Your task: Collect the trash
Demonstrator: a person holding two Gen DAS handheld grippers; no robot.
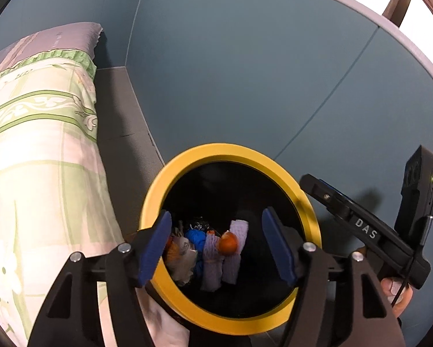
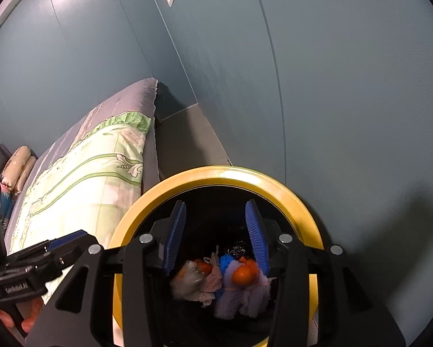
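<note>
Over the yellow-rimmed bin [image 1: 277, 170], in the left wrist view, you are holding the left gripper [image 1: 216, 248] open and empty; the trash [image 1: 213, 248] is lying inside. Right wrist view: your right gripper [image 2: 216, 237] is hovering open above the same trash, beside the bed [image 2: 86, 173].

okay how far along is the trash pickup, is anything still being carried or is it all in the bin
Done: several pieces lie at the bottom of the yellow-rimmed bin, among them an orange ball, pale purple cloth and something blue. In hand: nothing; the left gripper and right gripper both hang open over the bin's mouth. Left: no loose trash shows on the bed or floor in view.
</note>
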